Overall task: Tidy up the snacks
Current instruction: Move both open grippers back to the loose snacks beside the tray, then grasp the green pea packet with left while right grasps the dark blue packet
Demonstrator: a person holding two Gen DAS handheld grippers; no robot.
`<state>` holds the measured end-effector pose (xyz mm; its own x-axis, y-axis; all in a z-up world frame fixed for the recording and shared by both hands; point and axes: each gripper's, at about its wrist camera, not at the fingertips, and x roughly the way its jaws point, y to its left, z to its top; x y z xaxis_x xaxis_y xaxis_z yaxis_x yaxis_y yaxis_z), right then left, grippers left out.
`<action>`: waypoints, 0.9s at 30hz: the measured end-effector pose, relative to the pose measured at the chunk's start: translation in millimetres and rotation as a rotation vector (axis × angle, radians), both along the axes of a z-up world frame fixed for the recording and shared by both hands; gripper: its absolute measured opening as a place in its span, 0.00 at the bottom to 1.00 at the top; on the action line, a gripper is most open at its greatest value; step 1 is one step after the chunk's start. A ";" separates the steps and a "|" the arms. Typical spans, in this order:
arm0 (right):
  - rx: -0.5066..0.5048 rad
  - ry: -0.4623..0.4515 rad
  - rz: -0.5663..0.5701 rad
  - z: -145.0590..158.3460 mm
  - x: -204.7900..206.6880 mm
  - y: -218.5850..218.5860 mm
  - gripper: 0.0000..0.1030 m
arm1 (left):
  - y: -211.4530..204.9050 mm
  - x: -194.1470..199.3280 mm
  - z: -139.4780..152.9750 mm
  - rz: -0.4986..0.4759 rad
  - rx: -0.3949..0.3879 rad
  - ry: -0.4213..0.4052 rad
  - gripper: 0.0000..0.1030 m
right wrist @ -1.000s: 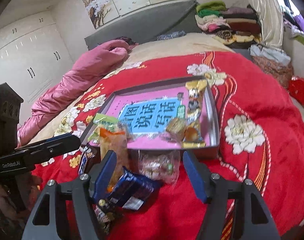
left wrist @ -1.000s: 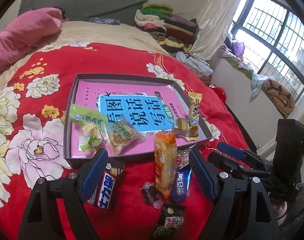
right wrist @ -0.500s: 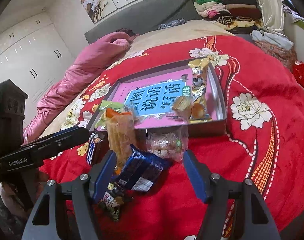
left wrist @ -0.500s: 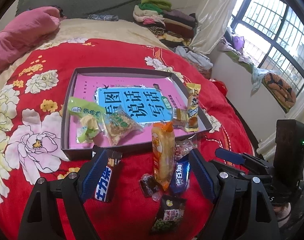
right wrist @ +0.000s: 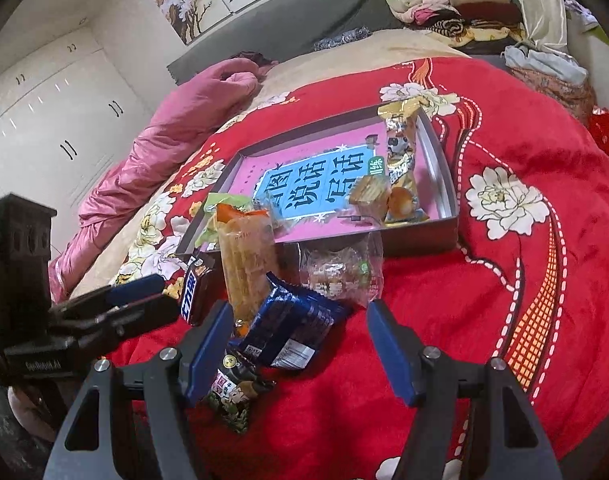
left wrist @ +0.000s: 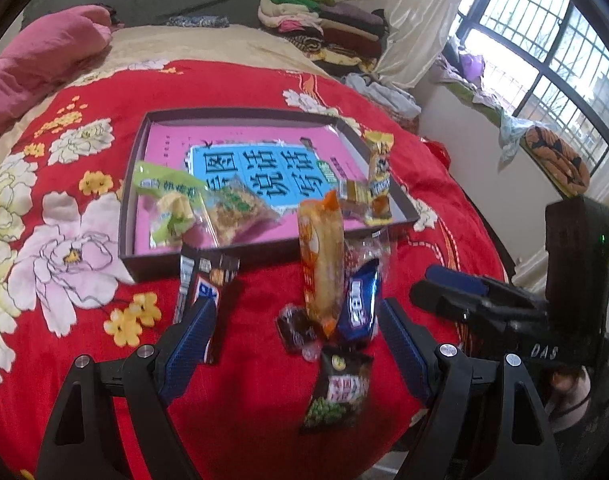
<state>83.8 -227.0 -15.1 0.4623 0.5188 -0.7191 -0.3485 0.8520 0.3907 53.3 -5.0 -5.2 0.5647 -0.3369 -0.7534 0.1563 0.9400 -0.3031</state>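
Note:
A dark shallow box (left wrist: 136,184) (right wrist: 444,184) lined with a pink and blue book lies on the red floral bedspread. In it are green packets (left wrist: 168,200), a yellow snack bar (left wrist: 378,178) (right wrist: 402,160) and a small cake (right wrist: 370,196). In front of it lie an orange packet (left wrist: 320,256) (right wrist: 248,260), a blue packet (left wrist: 360,304) (right wrist: 292,324), a dark chocolate bar (left wrist: 202,280) (right wrist: 194,288), a clear candy bag (right wrist: 342,272) and a green pea packet (left wrist: 340,388) (right wrist: 232,396). My left gripper (left wrist: 294,344) is open above these. My right gripper (right wrist: 300,348) is open around the blue packet.
A pink quilt (right wrist: 164,148) lies at the bed's left. Folded clothes (left wrist: 316,28) are stacked by the headboard. White wardrobes (right wrist: 44,92) stand left, a window (left wrist: 544,40) right. The bed's edge drops off to the right.
Both grippers have pulled back toward the near edge of the bed and risen. The loose snacks now sit further ahead between the fingers. Nothing was picked up.

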 end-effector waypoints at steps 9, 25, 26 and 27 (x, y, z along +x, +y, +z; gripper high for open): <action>0.006 0.028 -0.004 -5.0 -0.3 -0.9 0.67 | 0.1 -10.0 -6.7 -0.007 0.002 0.027 0.82; 0.002 0.084 0.008 -17.6 1.9 1.7 0.67 | -16.6 -19.2 -22.0 -0.072 0.020 0.088 0.82; 0.006 0.092 0.006 -18.7 2.5 1.1 0.67 | -17.7 -19.4 -23.2 -0.076 0.022 0.092 0.82; 0.011 0.098 0.005 -19.6 2.9 0.7 0.67 | -18.7 -19.4 -24.6 -0.080 0.023 0.096 0.82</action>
